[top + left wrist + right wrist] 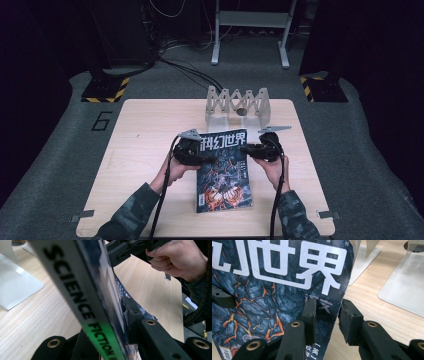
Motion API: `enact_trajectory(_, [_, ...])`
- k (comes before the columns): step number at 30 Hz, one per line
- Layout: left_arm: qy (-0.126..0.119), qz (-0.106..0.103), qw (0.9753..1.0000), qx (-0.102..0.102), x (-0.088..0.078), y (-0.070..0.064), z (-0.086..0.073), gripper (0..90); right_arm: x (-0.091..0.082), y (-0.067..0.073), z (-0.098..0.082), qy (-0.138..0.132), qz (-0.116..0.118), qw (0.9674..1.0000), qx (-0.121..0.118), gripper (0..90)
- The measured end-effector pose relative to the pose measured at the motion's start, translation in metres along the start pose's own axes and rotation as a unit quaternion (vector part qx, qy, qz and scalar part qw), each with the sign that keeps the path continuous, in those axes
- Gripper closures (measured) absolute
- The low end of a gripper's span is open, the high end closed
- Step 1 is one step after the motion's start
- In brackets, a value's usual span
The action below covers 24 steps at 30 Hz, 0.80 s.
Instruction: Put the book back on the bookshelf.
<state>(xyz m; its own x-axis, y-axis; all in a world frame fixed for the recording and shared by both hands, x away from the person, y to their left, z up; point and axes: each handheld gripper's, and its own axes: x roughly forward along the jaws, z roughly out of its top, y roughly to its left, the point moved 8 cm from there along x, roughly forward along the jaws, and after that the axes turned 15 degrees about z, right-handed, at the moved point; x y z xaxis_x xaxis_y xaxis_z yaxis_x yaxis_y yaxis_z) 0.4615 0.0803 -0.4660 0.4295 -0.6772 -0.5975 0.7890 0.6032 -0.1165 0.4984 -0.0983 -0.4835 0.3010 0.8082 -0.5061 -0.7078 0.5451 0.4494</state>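
Observation:
A magazine (222, 172) with a dark lava-pattern cover and white Chinese title lies on the wooden table (150, 130), its top end raised. My left gripper (204, 152) is at its upper left edge. In the left gripper view the jaws (107, 322) are shut on the spine (85, 302), which reads "SCIENCE FICTION". My right gripper (248, 149) is at the upper right edge. In the right gripper view its jaws (328, 315) straddle the cover's (274, 290) free edge, one pad over the cover, the other behind, with a gap between them.
A white zigzag rack (238, 107) stands just beyond the magazine at the table's back centre; its flat base (404, 287) lies close to the right gripper. Bare wood spreads left and right of the magazine. Cables and stand feet sit on the floor behind.

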Motion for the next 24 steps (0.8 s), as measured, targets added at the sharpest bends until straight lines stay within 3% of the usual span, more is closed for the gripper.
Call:
enact_trajectory(17, [-0.033, 0.011, 0.9986, 0.039, -0.007, -0.005, 0.011, 78.3, -0.013, 0.008, 0.017, -0.026, -0.012, 0.9992, -0.027, 67.6])
enact_trajectory(19, [-0.037, 0.015, 0.9981, 0.048, -0.008, -0.005, 0.011, 78.3, -0.014, 0.008, 0.019, -0.031, -0.014, 0.9988, -0.036, 67.6])
enact_trajectory(23, [-0.044, 0.019, 0.9973, 0.056, -0.009, -0.007, 0.013, 78.3, -0.016, 0.01, 0.02, -0.032, -0.014, 0.999, -0.029, 67.6])
enact_trajectory(24, [-0.046, 0.019, 0.9966, 0.065, -0.009, -0.007, 0.014, 78.3, -0.016, 0.009, 0.021, -0.034, -0.016, 0.9985, -0.04, 67.6])
